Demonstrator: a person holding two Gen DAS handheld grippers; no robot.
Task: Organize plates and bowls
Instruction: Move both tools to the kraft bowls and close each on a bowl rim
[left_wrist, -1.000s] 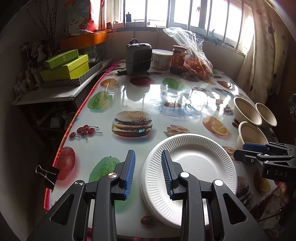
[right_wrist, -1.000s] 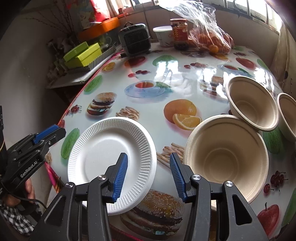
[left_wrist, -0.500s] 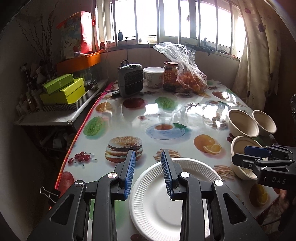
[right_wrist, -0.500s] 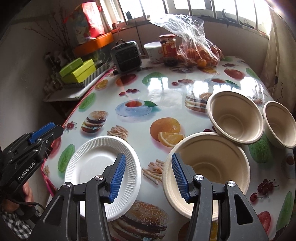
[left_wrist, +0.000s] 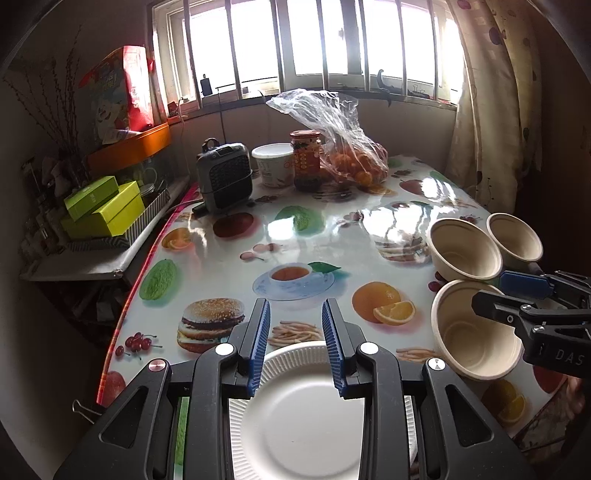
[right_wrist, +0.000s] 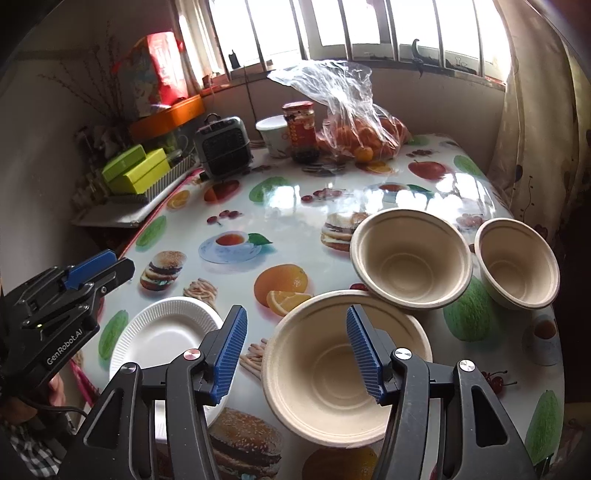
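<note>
A white paper plate (left_wrist: 299, 417) lies at the table's near edge, and my left gripper (left_wrist: 295, 347) hangs above its far rim, open, with nothing between the blue pads. Three beige paper bowls stand at the right: a large one (right_wrist: 343, 376), a middle one (right_wrist: 410, 258) whose rim overlaps it, and a small one (right_wrist: 517, 262). My right gripper (right_wrist: 297, 354) hovers over the large bowl's left side; its jaws are opening and hold nothing. The same plate (right_wrist: 162, 332) shows at the left in the right wrist view. The bowls (left_wrist: 469, 332) appear at the right in the left wrist view.
The table (left_wrist: 229, 243) wears a glossy cloth printed with food pictures. At its far end stand a small grey heater (left_wrist: 225, 181), a white tub (left_wrist: 273, 164), a jar (left_wrist: 304, 160) and a bag of oranges (left_wrist: 347, 155). Green boxes (left_wrist: 103, 206) sit on a side shelf at the left.
Both grippers have drawn back from the table and risen, so the plate and bowls sit lower and smaller in view. The right jaws have widened. The left jaws keep the same gap.
</note>
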